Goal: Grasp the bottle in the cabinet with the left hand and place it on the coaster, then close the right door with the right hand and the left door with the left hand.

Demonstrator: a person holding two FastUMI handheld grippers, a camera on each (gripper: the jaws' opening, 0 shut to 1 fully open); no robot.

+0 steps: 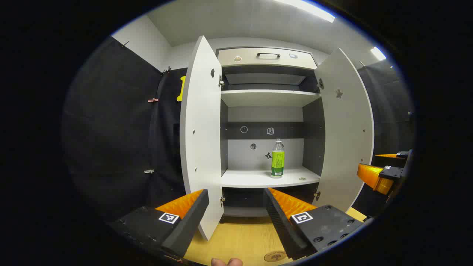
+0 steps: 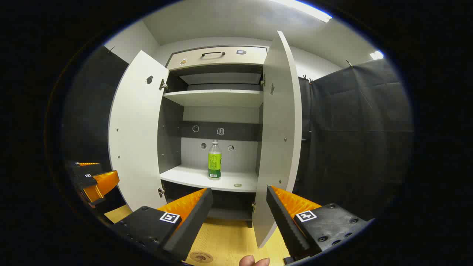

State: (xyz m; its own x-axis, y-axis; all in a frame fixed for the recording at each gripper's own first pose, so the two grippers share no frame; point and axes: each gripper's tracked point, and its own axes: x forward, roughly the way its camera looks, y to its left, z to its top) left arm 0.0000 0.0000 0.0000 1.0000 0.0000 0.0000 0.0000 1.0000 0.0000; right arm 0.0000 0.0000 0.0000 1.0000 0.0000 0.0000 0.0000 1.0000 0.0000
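Note:
A clear bottle with a green label stands upright on the lower white shelf of an open cabinet. Both doors swing wide: the left door and the right door. A round wooden coaster lies on the yellow tabletop in front of the cabinet. My left gripper is open, held back from the cabinet, with nothing between its fingers. My right gripper is open too, facing the right door's edge. In the left gripper view the right gripper shows at the far right.
An upper shelf and a drawer with a dark handle sit above the bottle. A small round object lies on the lower shelf right of the bottle. Black cloth walls flank the cabinet. A fingertip shows at the bottom edge.

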